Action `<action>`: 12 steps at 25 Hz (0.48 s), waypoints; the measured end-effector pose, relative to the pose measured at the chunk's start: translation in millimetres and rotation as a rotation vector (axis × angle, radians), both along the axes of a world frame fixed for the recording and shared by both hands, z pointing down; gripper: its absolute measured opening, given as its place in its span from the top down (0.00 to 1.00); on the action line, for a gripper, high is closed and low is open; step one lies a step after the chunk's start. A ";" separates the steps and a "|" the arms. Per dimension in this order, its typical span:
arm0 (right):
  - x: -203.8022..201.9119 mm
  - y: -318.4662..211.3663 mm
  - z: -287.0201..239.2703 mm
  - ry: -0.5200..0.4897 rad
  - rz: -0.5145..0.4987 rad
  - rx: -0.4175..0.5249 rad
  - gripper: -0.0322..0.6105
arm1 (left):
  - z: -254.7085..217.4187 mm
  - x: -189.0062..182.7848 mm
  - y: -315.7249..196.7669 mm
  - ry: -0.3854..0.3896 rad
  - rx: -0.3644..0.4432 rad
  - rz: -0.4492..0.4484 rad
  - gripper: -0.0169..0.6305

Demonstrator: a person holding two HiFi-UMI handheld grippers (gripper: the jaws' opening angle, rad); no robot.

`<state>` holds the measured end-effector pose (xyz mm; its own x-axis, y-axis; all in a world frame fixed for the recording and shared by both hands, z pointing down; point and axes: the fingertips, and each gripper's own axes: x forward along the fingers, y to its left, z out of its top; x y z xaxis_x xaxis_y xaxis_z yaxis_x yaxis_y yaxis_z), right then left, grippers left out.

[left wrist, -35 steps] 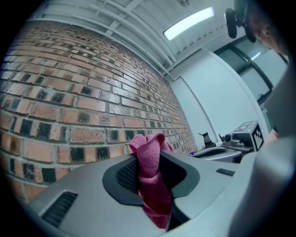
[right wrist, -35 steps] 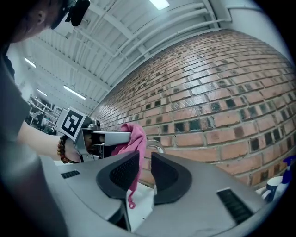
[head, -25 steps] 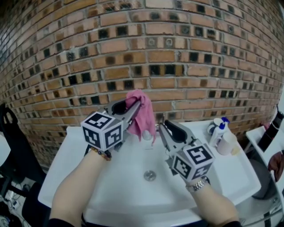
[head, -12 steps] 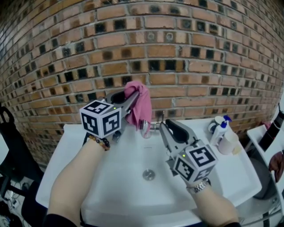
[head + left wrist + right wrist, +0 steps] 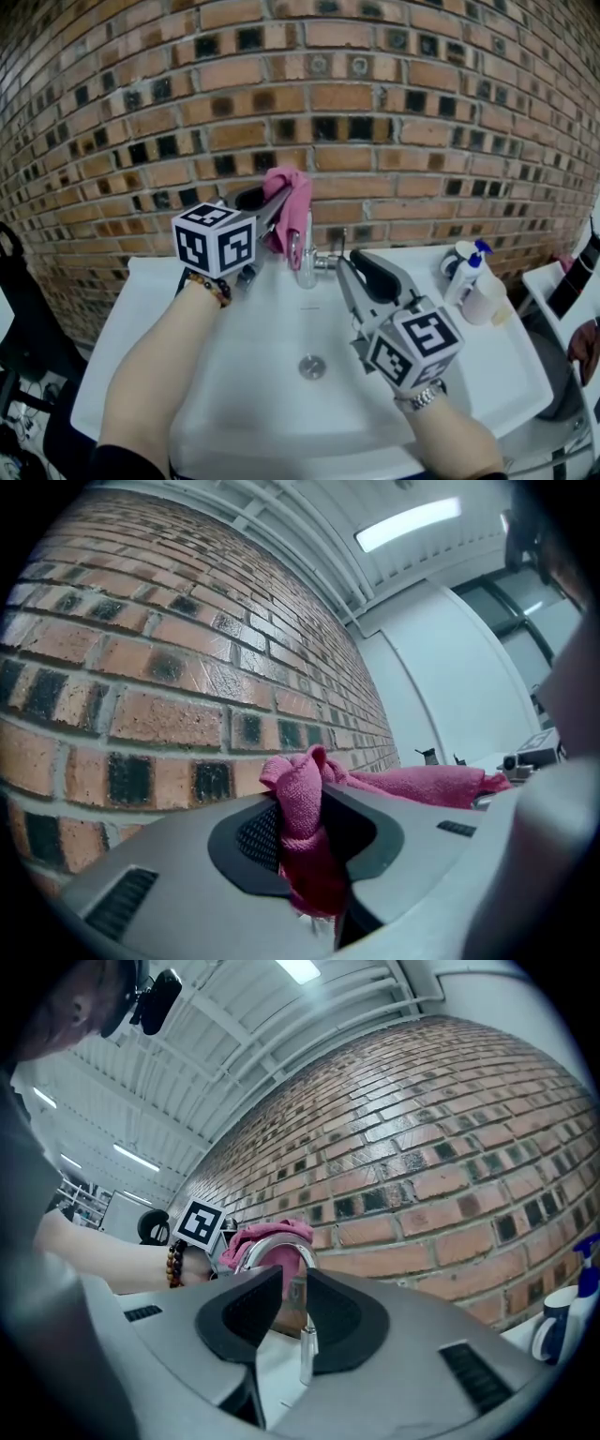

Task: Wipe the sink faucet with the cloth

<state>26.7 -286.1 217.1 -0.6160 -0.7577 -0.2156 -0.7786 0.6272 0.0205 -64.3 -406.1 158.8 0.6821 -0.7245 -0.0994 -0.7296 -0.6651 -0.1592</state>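
A pink cloth (image 5: 292,214) hangs pinched in my left gripper (image 5: 284,200), which is shut on it just left of the chrome faucet (image 5: 305,255) and close to the brick wall. The left gripper view shows the cloth (image 5: 305,855) bunched between the two pads of that gripper (image 5: 314,803). My right gripper (image 5: 343,265) reaches the faucet's base from the right. In the right gripper view the curved spout (image 5: 273,1242) rises between that gripper's (image 5: 284,1288) narrowly parted jaws, which close on the faucet, with the cloth (image 5: 246,1238) behind it.
The white sink (image 5: 234,375) has a round drain (image 5: 311,367) in its middle. Spray bottles (image 5: 465,272) and a white container (image 5: 483,302) stand on the right rim. A brick wall (image 5: 394,141) rises right behind the faucet. A black chair (image 5: 19,309) is at the far left.
My left gripper has carried the cloth off the spout to the left and toward the wall, so the chrome spout now shows bare. The right gripper has stayed at the faucet.
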 end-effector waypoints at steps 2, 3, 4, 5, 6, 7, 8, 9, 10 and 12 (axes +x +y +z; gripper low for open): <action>0.3 -0.8 0.7 0.000 0.001 -0.002 0.80 | 2.3 -0.1 -3.6 0.002 -0.002 0.005 0.84; 0.5 -1.2 1.4 0.001 0.001 -0.004 0.81 | 3.7 -0.1 -5.2 0.002 -0.003 0.008 0.84; 0.8 -1.7 2.3 0.002 0.002 -0.006 0.81 | 5.2 -0.1 -6.6 0.002 -0.004 0.011 0.84; 1.2 -2.2 3.2 0.004 0.002 -0.009 0.81 | 7.1 -0.1 -8.0 0.000 -0.006 0.014 0.84; 1.6 -2.8 4.3 0.005 0.002 -0.011 0.81 | 9.3 -0.1 -9.3 -0.003 -0.008 0.016 0.84; 1.9 -3.4 5.3 0.006 0.002 -0.014 0.81 | 12.0 -0.1 -10.7 -0.007 -0.011 0.018 0.84; 2.2 -3.9 6.1 0.007 0.002 -0.017 0.80 | 15.1 -0.3 -12.2 -0.013 -0.014 0.018 0.84; 2.3 -4.4 6.8 0.007 0.002 -0.019 0.80 | 18.4 -0.5 -13.9 -0.018 -0.018 0.018 0.84; 2.2 -4.8 7.2 0.008 0.002 -0.021 0.81 | 21.7 -0.8 -15.6 -0.021 -0.022 0.017 0.84; 1.6 -5.4 8.0 0.010 0.002 -0.023 0.81 | 27.6 -1.1 -19.2 -0.022 -0.032 0.016 0.84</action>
